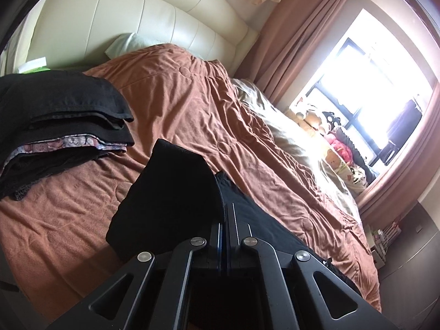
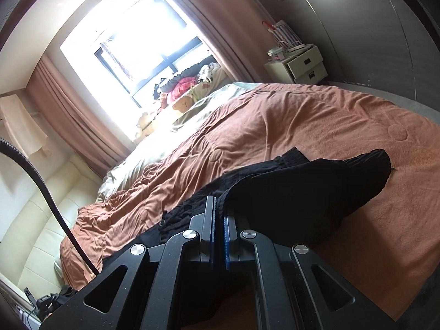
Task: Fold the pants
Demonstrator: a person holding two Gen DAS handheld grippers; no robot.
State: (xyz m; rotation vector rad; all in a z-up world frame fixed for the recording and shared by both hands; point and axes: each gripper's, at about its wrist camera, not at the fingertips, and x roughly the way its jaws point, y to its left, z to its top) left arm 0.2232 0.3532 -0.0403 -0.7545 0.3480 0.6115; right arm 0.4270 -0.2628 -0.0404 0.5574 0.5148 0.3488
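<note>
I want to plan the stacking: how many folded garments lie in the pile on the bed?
4 at least: in the pile, two black garments on top, a floral one under them, another black one at the bottom. More may be hidden.

Both wrist views low, close, sharing bed point(image 1: 192, 104), window point(image 2: 132, 27)

A bed point(image 1: 220, 110) under a rust-brown quilt point(image 2: 316, 121) carries black pants point(image 2: 302, 192) and a folded clothes stack point(image 1: 60, 126).

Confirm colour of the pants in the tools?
Black pants; clearest in the right wrist view, against the rust-brown bedspread.
</note>
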